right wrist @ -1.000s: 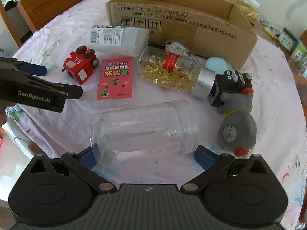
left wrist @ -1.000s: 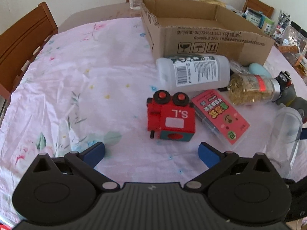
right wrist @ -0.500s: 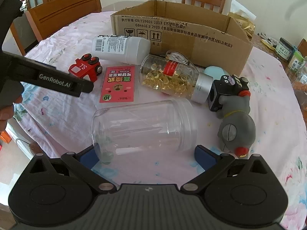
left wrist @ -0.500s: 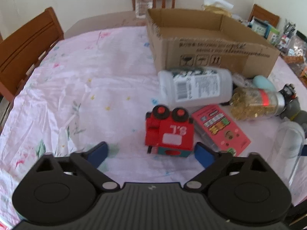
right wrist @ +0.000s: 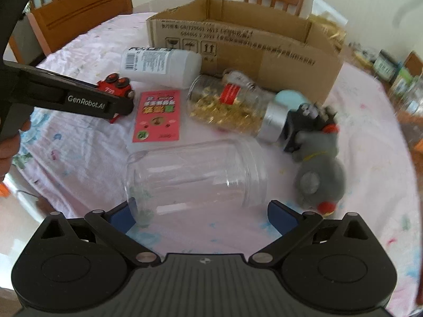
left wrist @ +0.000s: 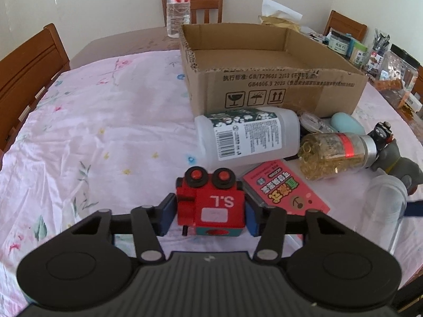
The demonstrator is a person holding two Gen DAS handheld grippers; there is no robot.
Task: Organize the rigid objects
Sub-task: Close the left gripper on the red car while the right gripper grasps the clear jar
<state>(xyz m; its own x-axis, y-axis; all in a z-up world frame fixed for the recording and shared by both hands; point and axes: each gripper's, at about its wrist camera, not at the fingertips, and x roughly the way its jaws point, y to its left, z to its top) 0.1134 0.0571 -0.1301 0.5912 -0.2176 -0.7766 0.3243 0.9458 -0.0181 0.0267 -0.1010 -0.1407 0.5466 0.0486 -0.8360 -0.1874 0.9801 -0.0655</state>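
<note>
My left gripper [left wrist: 210, 218] is shut on the red toy train [left wrist: 211, 206], its blue pads against both sides; the train [right wrist: 115, 83] also shows in the right wrist view. My right gripper [right wrist: 201, 218] is open, its pads on either side of a clear plastic jar [right wrist: 195, 174] that lies on its side. An open cardboard box [left wrist: 272, 89] stands behind the pile. In front of it lie a white bottle [left wrist: 248, 137], a jar of gold capsules [left wrist: 333, 155], a pink card pack [left wrist: 285, 192] and a grey toy [right wrist: 317, 166].
A pale blue object [left wrist: 346, 124] lies by the box. A water bottle [left wrist: 178, 8] stands at the far edge. Wooden chairs [left wrist: 23, 71] surround the table. Jars and packets [left wrist: 380, 60] crowd the right side. The pink tablecloth [left wrist: 105, 111] covers the table.
My left gripper has moved forward and closed on the red toy train. My right gripper has stayed open around the clear jar, with its view tilting a little.
</note>
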